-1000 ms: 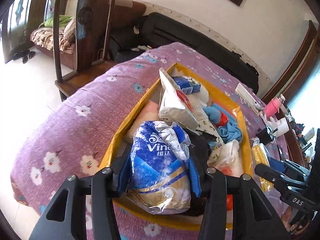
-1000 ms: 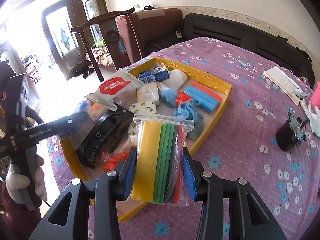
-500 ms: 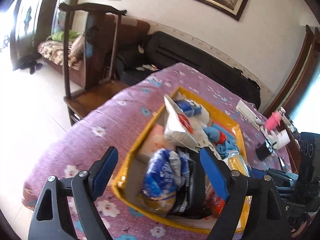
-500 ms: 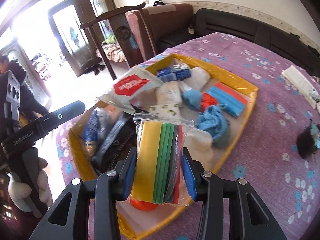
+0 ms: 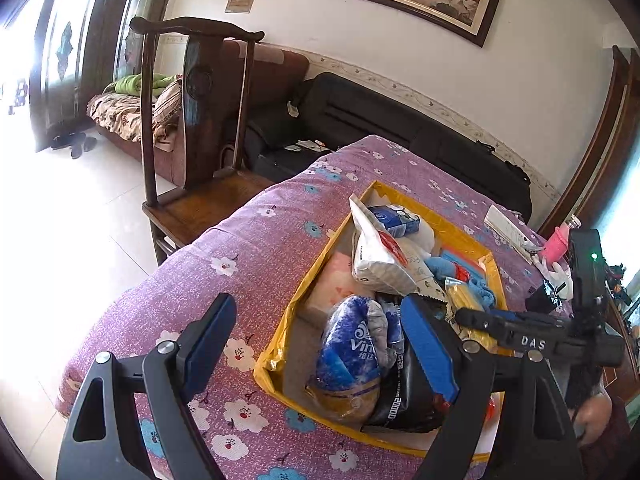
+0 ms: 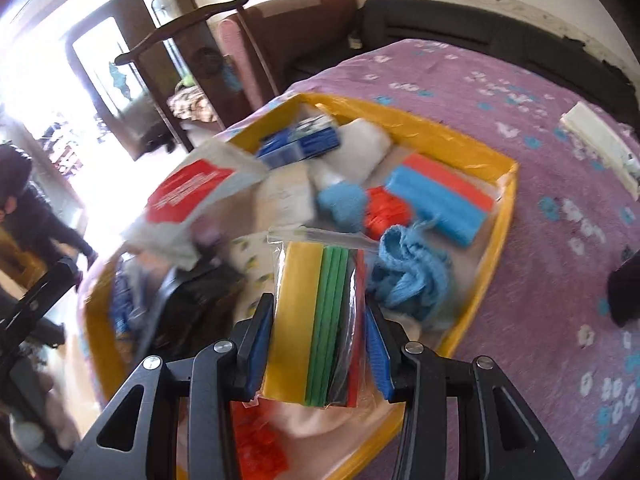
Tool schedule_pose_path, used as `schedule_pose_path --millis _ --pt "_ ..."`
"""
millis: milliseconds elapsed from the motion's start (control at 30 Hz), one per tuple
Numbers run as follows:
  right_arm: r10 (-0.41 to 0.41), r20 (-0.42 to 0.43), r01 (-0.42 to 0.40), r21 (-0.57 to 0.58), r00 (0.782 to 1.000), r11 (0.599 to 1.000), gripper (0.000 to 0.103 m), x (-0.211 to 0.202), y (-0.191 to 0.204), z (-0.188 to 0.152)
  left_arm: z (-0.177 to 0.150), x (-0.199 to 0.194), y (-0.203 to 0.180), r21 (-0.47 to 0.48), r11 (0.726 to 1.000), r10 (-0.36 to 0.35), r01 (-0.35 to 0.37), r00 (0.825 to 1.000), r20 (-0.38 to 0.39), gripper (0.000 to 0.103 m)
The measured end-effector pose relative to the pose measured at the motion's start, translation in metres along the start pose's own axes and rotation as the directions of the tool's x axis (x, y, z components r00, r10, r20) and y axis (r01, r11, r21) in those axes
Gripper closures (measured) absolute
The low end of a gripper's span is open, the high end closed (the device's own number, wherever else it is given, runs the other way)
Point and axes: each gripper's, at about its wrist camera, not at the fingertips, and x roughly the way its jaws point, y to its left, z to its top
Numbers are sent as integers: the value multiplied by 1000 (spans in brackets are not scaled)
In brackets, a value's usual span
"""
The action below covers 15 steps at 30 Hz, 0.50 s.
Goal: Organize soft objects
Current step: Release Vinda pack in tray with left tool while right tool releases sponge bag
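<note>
A yellow tray on the purple flowered cloth holds several soft things. In it lie a blue tissue pack, a black pouch, a white bag with a red label, a blue cloth and blue-orange sponges. My left gripper is open and empty, above the tray's near-left corner. My right gripper is shut on a clear bag of coloured sheets, held above the tray's near part.
A dark wooden chair stands at the table's left end. A sofa runs behind the table. A white packet and a black object lie on the cloth right of the tray. A person stands at left.
My left gripper let go of the blue tissue pack, which now lies in the tray, and it opened and pulled back. My right gripper carried the bag of sheets further over the tray.
</note>
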Motion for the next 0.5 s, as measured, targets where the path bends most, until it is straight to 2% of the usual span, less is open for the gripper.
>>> schedule_pose_path --millis 100,233,333,400,467,500 --pt "21 11 -21 2 1000 1000 56 -6 4 0 -1 -2 2 -5 1000 2 -2 1000 4 19" --pt "111 17 -111 -32 994 993 56 -20 24 -5 0 -4 4 -16 1000 3 -3 1000 8 19" --pt "148 2 -147 -66 989 987 56 -22 42 -12 -1 -6 1 -10 1000 3 -3 1000 10 19" --pt "127 -13 -127 -79 992 989 54 -14 49 -16 -1 -9 -2 -1 1000 4 -4 1000 12 19" --pt "68 -29 -70 -71 997 995 45 -4 49 -19 -2 -12 -6 10 1000 13 -13 1000 19 19" --pt "68 -34 -70 -59 997 996 45 -2 46 -19 -2 -15 -8 18 1000 21 -22 999 27 19"
